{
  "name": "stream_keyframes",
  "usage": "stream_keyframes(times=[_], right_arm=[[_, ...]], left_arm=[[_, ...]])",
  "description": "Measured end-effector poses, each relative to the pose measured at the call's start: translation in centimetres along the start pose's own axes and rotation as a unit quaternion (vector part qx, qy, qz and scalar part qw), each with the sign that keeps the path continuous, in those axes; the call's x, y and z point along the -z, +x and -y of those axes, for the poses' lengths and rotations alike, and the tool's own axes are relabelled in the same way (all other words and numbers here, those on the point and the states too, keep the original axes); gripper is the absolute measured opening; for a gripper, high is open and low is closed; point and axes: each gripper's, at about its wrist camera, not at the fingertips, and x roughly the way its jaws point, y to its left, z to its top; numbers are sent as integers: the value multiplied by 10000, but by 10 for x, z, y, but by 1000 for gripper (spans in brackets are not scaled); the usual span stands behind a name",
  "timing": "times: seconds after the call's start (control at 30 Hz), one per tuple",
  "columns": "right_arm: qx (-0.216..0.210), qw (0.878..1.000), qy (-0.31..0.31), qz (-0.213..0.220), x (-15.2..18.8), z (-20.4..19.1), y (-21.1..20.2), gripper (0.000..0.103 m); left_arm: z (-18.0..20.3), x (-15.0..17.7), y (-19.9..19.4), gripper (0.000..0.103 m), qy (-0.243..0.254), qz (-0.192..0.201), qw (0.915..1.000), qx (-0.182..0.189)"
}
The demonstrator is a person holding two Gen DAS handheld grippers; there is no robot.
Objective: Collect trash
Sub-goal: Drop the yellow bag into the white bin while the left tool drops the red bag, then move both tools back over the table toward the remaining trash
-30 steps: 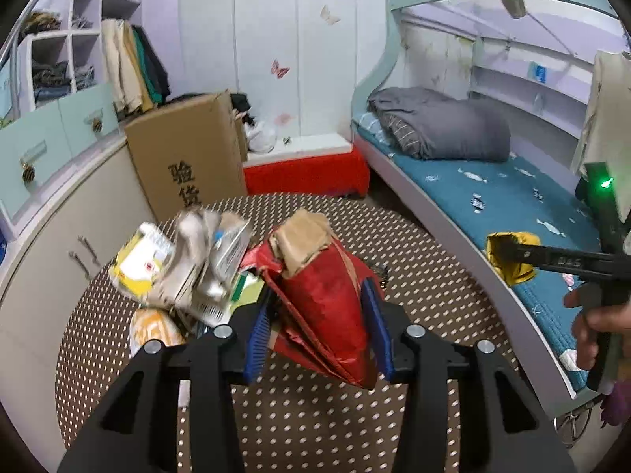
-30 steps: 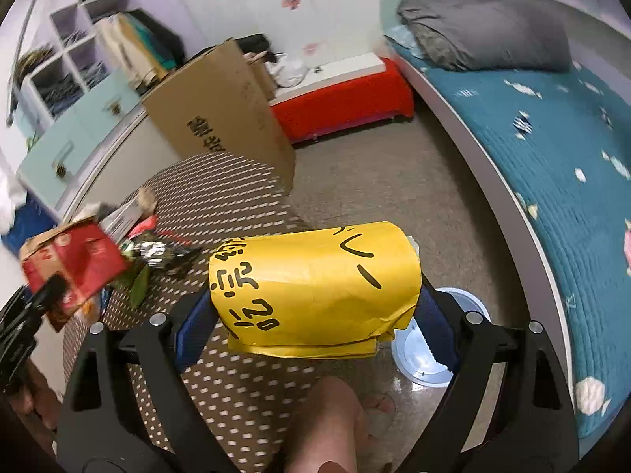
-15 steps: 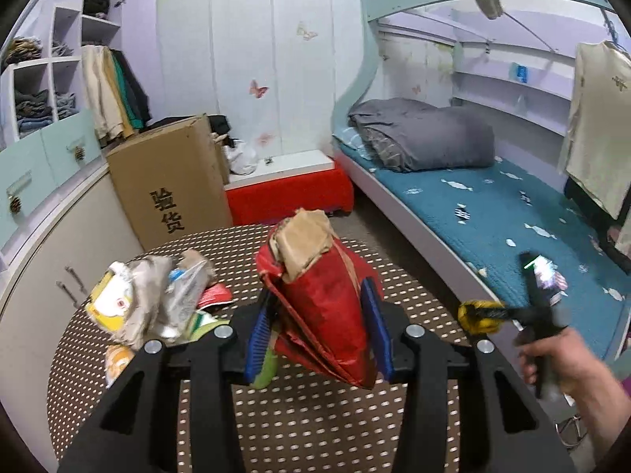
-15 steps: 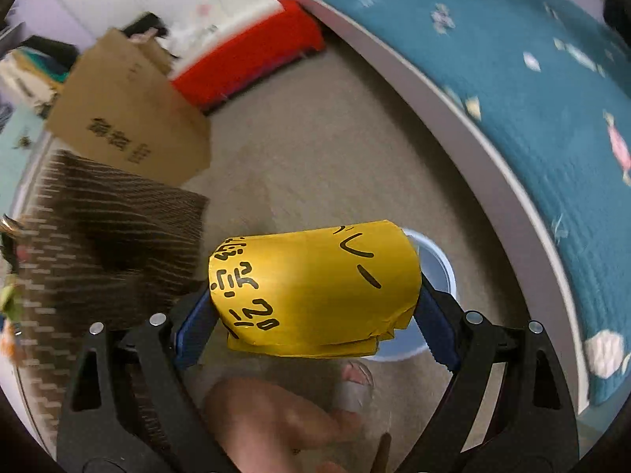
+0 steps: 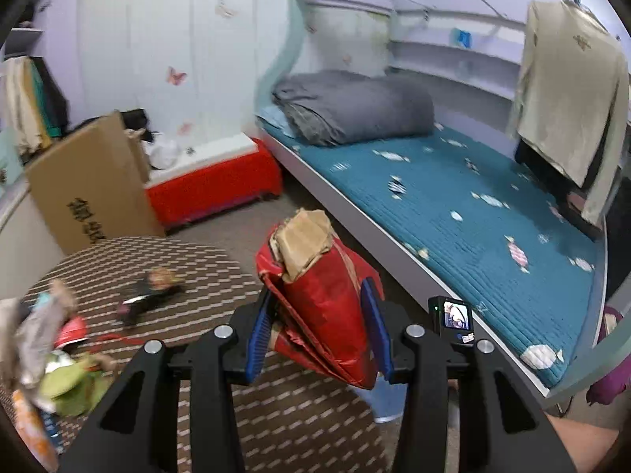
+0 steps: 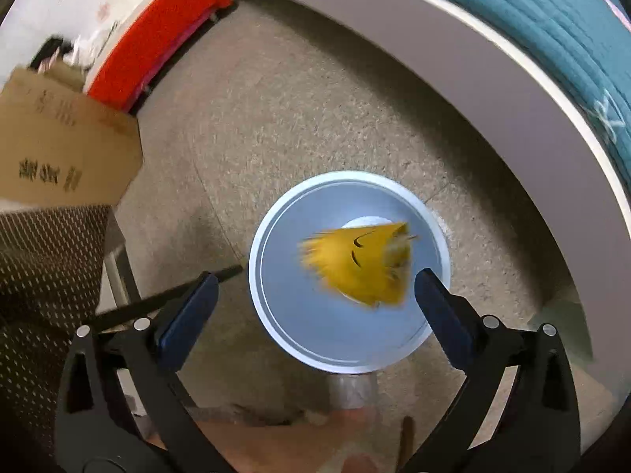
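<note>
Right gripper (image 6: 315, 295): jaws stand wide apart, having just been opening, and nothing is pressed between the blue pads (image 6: 188, 311). The crumpled yellow paper wrapper with black markings (image 6: 361, 262) is free of both pads and shows, motion-blurred, inside the round pale-blue plastic bin (image 6: 315, 339) on the grey carpeted floor (image 6: 299, 118). Whether the wrapper rests on the bin bottom or is in the air cannot be told. A bare foot at the lower edge is partly cut off.

Left gripper (image 5: 317, 325): jaws partly closed and clamped on a crumpled red foil bag with brown cardboard sticking out of its top (image 5: 323, 299), pads pressing on both sides. The bag is held over the edge of the round table with a brown dotted cloth (image 5: 276, 414). A strip of the bin shows below the bag, mostly hidden. The remaining pile of mixed wrappers (image 5: 47, 354) at the table's left is blurred and cannot be sorted into items. The other gripper's small camera screen (image 5: 453, 315) appears beside the right jaw.
</note>
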Motion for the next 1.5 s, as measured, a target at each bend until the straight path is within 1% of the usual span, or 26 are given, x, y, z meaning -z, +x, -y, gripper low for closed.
stream_keyframes(times=[0.1,0.13,0.17,0.27,0.3,0.33,0.37,0.43,0.47,0.5,0.53,0.57,0.6,0.63,0.67,0.7,0.83,0.9,0.97,1.03,1.13,1.2,1.27,1.5], right_arm=[[-58,9997,135,207,-3,15,-18,97],[-67,9993,157,338,-4,19,-32,97],[-90,9989,181,423,-4,22,-38,97],[-248,9964,278,767,-10,39,-73,97],[-251,9955,276,867,-12,42,-83,97],[-261,9945,257,978,-13,44,-96,97],[-278,9938,241,1054,-14,45,-105,97],[-319,9920,204,1201,-16,45,-124,97],[-337,9912,189,1265,-17,45,-131,97],[-358,9903,178,1328,-17,44,-137,97],[-395,9892,169,1400,-18,43,-146,97],[-424,9884,162,1448,-18,43,-150,97],[-455,9876,150,1493,-19,41,-156,97],[-466,9873,135,1515,-17,36,-156,97],[-475,9868,112,1544,-16,34,-160,97],[-468,9866,96,1561,-16,34,-164,97],[-403,9852,24,1664,-8,23,-175,97],[-350,9842,-32,1737,-4,18,-182,97],[-285,9820,-202,1856,0,7,-193,97],[-203,9783,-399,2021,5,-5,-208,97],[-279,9774,-519,2032,10,-22,-226,97],[-311,9744,-575,2151,15,-31,-241,97],[-336,9695,-759,2308,21,-46,-259,97],[-420,9560,-1253,2621,42,-90,-306,97]], left_arm=[[19,-2,29,43,95,-251,9993,269],[25,-3,37,43,127,-326,9988,342],[33,-3,47,43,175,-423,9980,438],[52,-3,70,44,310,-641,9956,611],[58,-4,79,44,347,-822,9938,660],[61,-5,84,44,317,-880,9924,798],[66,-6,89,44,372,-924,9914,848],[77,-7,98,46,545,-1096,9892,808],[81,-6,105,46,537,-1180,9881,827],[83,-6,110,49,536,-1224,9877,810],[84,-5,115,68,575,-1304,9869,749],[86,-5,122,87,603,-1400,9867,572],[87,-5,124,90,576,-1357,9879,484],[86,-8,124,91,541,-1307,9886,512],[84,-10,123,95,470,-1255,9896,519],[81,-11,120,96,399,-1218,9907,467],[71,-17,106,96,187,-1060,9930,483],[66,-21,94,96,145,-890,9951,394],[59,-24,78,97,75,-699,9970,331],[55,-31,70,97,13,-570,9980,271],[46,-36,51,97,-89,-372,9991,184],[39,-38,37,97,-154,-257,9995,114],[33,-39,24,97,-205,-153,9997,59],[8,-38,-26,97,-341,241,9989,-193]])
